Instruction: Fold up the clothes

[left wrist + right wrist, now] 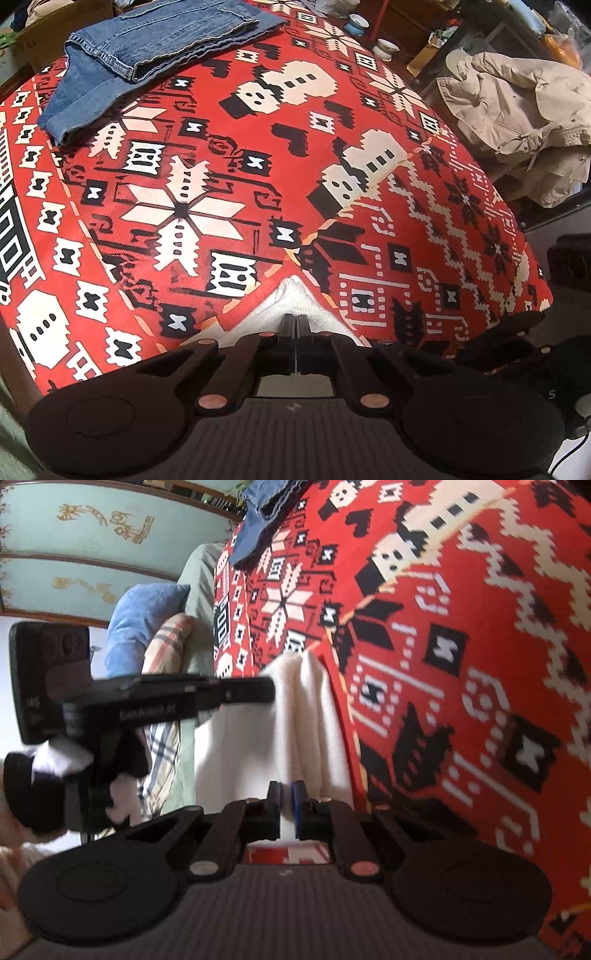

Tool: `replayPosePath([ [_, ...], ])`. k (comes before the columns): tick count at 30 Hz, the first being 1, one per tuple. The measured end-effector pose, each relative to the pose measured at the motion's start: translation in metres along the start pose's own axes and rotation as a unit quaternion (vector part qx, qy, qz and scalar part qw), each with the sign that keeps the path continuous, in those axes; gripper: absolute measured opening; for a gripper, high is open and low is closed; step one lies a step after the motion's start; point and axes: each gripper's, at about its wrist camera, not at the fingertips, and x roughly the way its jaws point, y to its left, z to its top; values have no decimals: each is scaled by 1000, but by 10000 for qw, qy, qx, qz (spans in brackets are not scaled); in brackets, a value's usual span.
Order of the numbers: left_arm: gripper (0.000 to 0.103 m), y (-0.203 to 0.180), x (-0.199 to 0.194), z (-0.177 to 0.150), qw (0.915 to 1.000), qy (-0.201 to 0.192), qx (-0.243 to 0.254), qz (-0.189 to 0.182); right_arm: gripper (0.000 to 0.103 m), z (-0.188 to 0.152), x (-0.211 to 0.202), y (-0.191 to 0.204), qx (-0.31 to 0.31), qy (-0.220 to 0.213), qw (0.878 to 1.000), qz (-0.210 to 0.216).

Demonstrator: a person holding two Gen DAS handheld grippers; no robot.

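Pinching a white cloth (295, 299) between closed jaws: left gripper (296, 321), pointed steeply down at the near edge of a red patterned cover (258, 177). Only a small white peak of that cloth showing above the fingertips in the left wrist view, wedged where two folds of the red cover meet.

Seen from the right wrist view: same white cloth (295, 716) hanging in soft vertical folds against the red cover (443, 664), held at two places. Left gripper (271, 690) coming in from the left, tips closed on the cloth's upper part. Right gripper (288, 794) clamped on the lower part, jaws narrow, white fabric visible in the slim gap between the black finger and the blue-padded one. Picture somewhat blurred on the right side.

Lying folded at the far left of the cover: blue jeans (155, 48), one leg end hanging toward the near side. Same jeans (262, 513) glimpsed at the top of the right wrist view.

Beyond the cover on the right: beige jacket (517, 110) heaped up, and two small bowls (356, 24) near the far edge. To the left in the right wrist view: blue pillow (140, 620), plaid fabric (166, 653), and a pale green panel (92, 524) with gold ornaments.
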Motion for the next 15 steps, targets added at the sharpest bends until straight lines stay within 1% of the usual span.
replayPosePath([
  [6,3,1,-4,1,10000,-22,-88,14,8,-9,-15,-7,110,5,9999,-4],
  [7,3,1,-7,0,9999,-37,-115,-3,9,-9,-21,-7,113,-59,9999,-32],
  [10,3,-1,-14,-2,9999,-50,-158,-44,11,-3,-35,-13,272,-438,9987,-43],
  [13,3,-8,-16,-5,10000,-7,-30,-24,11,11,-32,-19,406,-682,9968,22],
  [15,3,-13,-14,-7,10000,17,72,0,11,24,-21,-22,375,-687,9969,67],
])
